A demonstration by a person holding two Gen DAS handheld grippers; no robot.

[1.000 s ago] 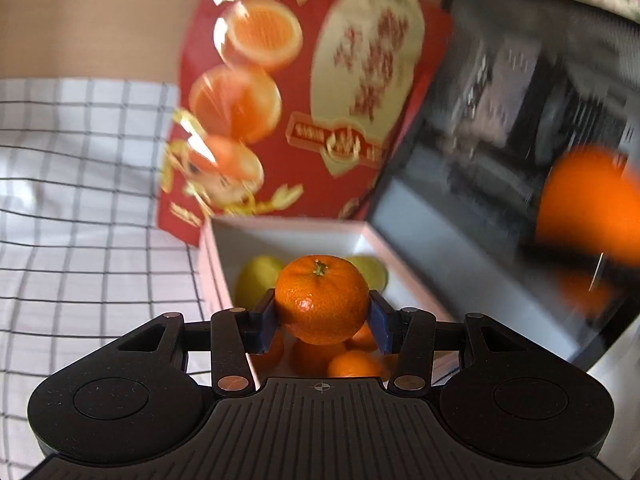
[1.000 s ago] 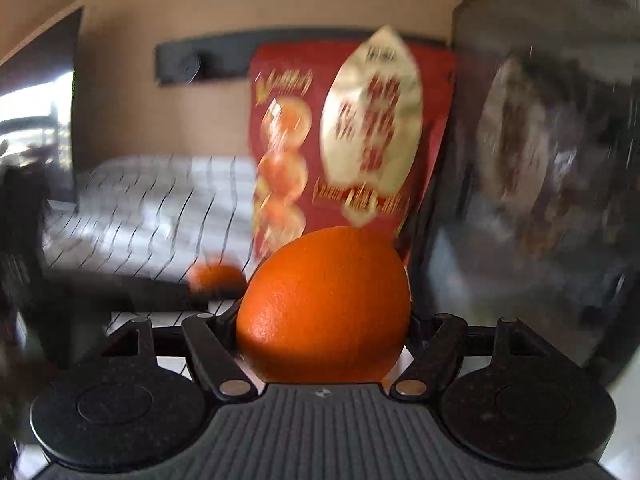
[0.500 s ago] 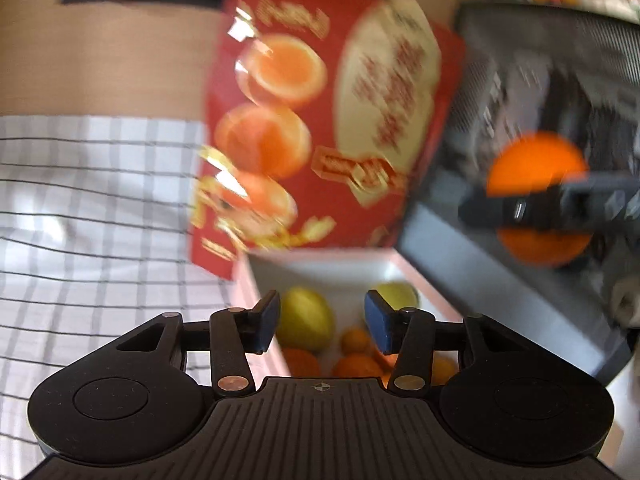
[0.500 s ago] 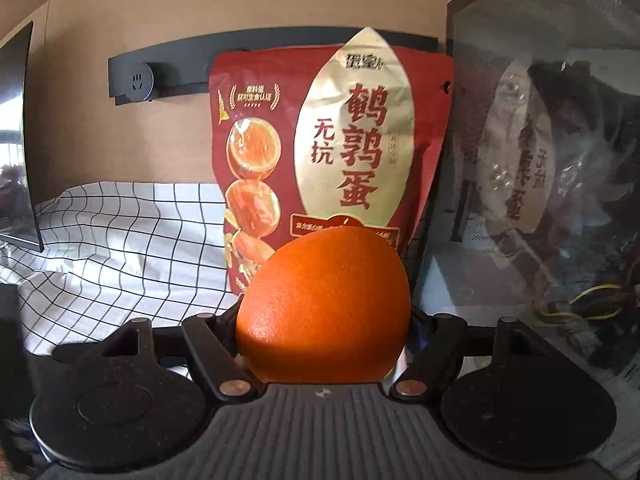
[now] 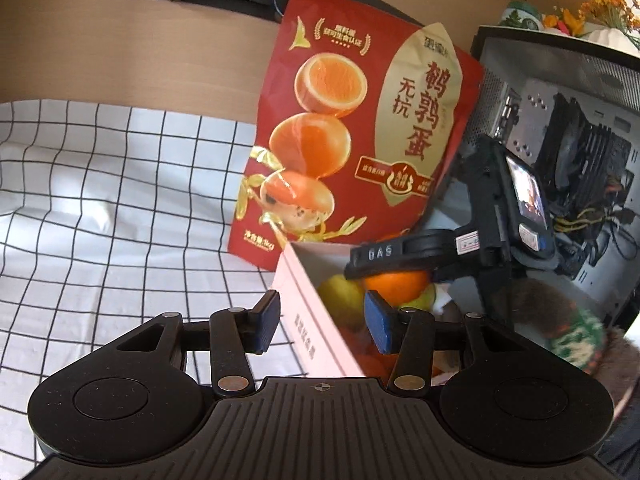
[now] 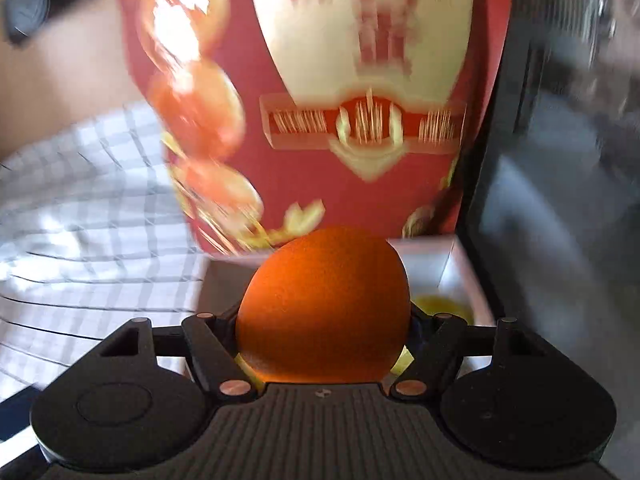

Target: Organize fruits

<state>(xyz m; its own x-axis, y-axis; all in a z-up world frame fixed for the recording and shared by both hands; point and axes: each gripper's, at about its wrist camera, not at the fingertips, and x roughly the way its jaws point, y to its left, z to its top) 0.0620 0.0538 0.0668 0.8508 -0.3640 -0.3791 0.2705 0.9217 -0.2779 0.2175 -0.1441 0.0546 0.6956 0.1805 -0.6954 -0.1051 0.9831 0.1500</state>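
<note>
My left gripper (image 5: 322,322) is open and holds nothing; its blue pads (image 5: 266,320) straddle the near left wall of the pink box (image 5: 308,320). Inside the box lie a yellow lemon (image 5: 340,294) and several small mandarins, partly hidden. My right gripper (image 6: 324,316) is shut on a large orange (image 6: 324,308) and hangs just above the box (image 6: 452,264). In the left wrist view its black finger (image 5: 384,254) crosses over the box, with the orange (image 5: 396,286) under it. A yellow-green fruit (image 6: 440,306) shows at the box's right side.
A red snack bag (image 5: 360,120) stands right behind the box. A computer case (image 5: 560,140) with a glass side closes off the right. White checked cloth (image 5: 100,200) covers the table to the left. A furry sleeve (image 5: 560,320) is at the right.
My left gripper let go of a small mandarin into the box and drew off to the left. My right gripper came down over the box with the large orange still in it.
</note>
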